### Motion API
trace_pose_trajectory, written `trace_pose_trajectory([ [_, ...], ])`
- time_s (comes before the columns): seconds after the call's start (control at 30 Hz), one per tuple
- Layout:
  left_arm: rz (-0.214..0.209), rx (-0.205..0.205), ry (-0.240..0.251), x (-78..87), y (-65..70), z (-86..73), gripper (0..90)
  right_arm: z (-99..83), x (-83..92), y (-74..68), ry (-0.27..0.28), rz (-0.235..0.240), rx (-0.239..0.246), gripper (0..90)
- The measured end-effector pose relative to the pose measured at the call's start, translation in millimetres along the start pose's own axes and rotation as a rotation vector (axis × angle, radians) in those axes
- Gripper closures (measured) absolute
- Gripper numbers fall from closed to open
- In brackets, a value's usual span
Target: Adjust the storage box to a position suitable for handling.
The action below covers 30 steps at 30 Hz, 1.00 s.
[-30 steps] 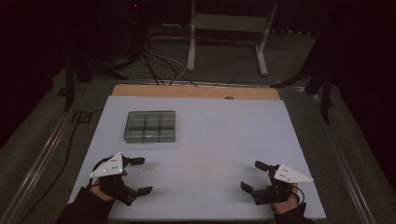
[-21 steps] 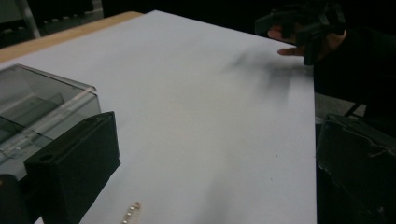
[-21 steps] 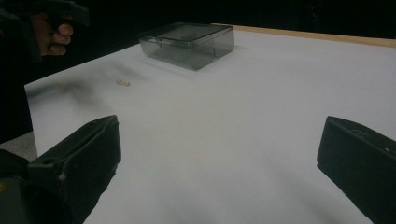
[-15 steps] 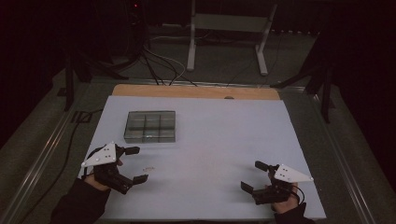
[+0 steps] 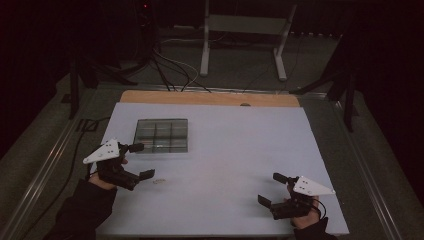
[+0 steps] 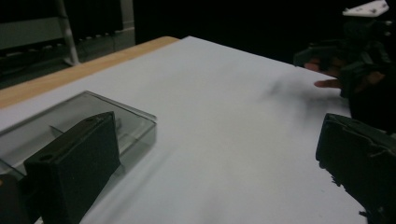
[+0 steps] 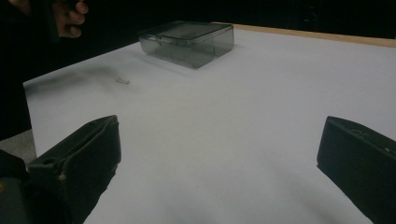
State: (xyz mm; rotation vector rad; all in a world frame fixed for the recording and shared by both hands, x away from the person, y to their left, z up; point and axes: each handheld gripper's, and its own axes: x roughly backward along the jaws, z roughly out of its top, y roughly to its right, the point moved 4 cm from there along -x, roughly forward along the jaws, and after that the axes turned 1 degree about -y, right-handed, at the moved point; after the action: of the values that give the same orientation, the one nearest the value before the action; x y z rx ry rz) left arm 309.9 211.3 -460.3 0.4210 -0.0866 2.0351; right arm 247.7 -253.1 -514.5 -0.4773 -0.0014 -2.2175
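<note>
My fingers on the left gripper stand wide apart with nothing between them, blunt black blocks with a matte, slightly pitted skin. The right gripper is spread just as wide and grips nothing; I see its two blocky jaws rising over bare table in the right gripper view. Each gripper carries a flat pale three-cornered plate on top.

The box is a low rectangular case of smoky clear plastic, smooth and glossy, with thin inner walls dividing it into a grid of small compartments. It sits flat on the table at the far left, just beyond my left gripper, whose far jaw is near its near-left corner. The table is a smooth, matte white sheet with a strip of wood along the far edge. A tiny pale piece lies near the left gripper, on its right.
</note>
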Motion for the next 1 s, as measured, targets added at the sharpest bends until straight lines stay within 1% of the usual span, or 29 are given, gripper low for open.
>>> trace_pose_trajectory([
  [0.03,0.008,0.001,-0.001,-0.1,-3.2,0.0,1.4,0.2,0.1,0.0,0.002,0.001,-0.001,0.0],
  [0.1,0.023,-0.010,0.003,0.1,-9.3,0.0,1.5,0.4,0.2,-0.2,0.003,0.001,-0.004,0.0],
  [0.2,0.053,-0.021,0.035,2.2,-18.8,0.8,1.5,0.4,0.6,-0.3,0.001,0.001,-0.001,0.0],
  [0.23,0.067,-0.024,0.037,2.9,-22.2,0.7,1.5,0.7,0.7,0.0,0.006,0.001,-0.001,0.0],
  [0.27,0.082,-0.038,0.042,3.8,-25.4,0.6,1.5,0.8,0.7,0.1,0.006,0.003,-0.002,0.0],
  [0.33,0.107,-0.039,0.043,5.4,-32.8,0.2,2.4,0.3,0.5,-0.3,0.002,0.003,-0.003,0.0],
  [0.37,0.111,-0.038,0.041,6.1,-36.3,0.0,2.7,0.2,0.6,-0.4,0.000,0.005,-0.004,0.0],
  [0.5,0.150,-0.021,0.030,8.3,-50.4,-1.2,4.2,0.7,0.8,-0.8,0.002,0.008,0.000,0.0],
  [0.57,0.182,-0.017,0.038,9.7,-57.1,-1.3,5.4,0.6,1.0,-0.8,0.000,0.007,0.003,0.0],
  [0.6,0.195,-0.003,0.033,10.7,-60.7,-1.9,6.1,1.0,1.2,-0.8,0.002,0.007,0.005,0.0],
  [0.63,0.197,0.008,0.023,11.3,-63.5,-2.8,8.0,1.3,1.3,-0.9,0.005,0.007,0.006,0.0],
  [0.67,0.218,0.010,0.010,11.7,-66.6,-4.1,10.0,1.4,1.3,-1.1,0.005,0.008,0.006,0.0],
  [0.7,0.226,0.022,-0.004,11.6,-69.6,-5.3,11.7,1.2,1.2,-1.3,0.003,0.006,0.009,0.0],
  [0.73,0.228,0.026,-0.018,11.7,-72.1,-6.6,11.9,0.9,1.1,-1.6,0.001,0.007,0.011,0.0],
  [0.77,0.245,0.031,-0.030,11.7,-74.2,-7.5,12.0,1.0,1.1,-1.7,-0.002,0.008,0.012,0.0],
  [0.8,0.265,0.034,-0.032,12.4,-76.7,-8.3,18.3,1.2,1.2,-1.9,-0.001,0.008,0.014,0.0],
  [0.83,0.271,0.039,-0.032,12.7,-79.1,-9.3,24.9,1.4,1.2,-1.9,0.001,0.008,0.016,0.0],
  [0.9,0.312,0.054,-0.035,13.2,-84.7,-11.4,29.1,1.0,1.3,-1.9,-0.001,0.007,0.017,0.0],
  [1.0,0.326,0.078,-0.038,14.0,-93.2,-15.6,40.3,1.4,1.6,-1.8,0.001,0.007,0.017,0.0],
])
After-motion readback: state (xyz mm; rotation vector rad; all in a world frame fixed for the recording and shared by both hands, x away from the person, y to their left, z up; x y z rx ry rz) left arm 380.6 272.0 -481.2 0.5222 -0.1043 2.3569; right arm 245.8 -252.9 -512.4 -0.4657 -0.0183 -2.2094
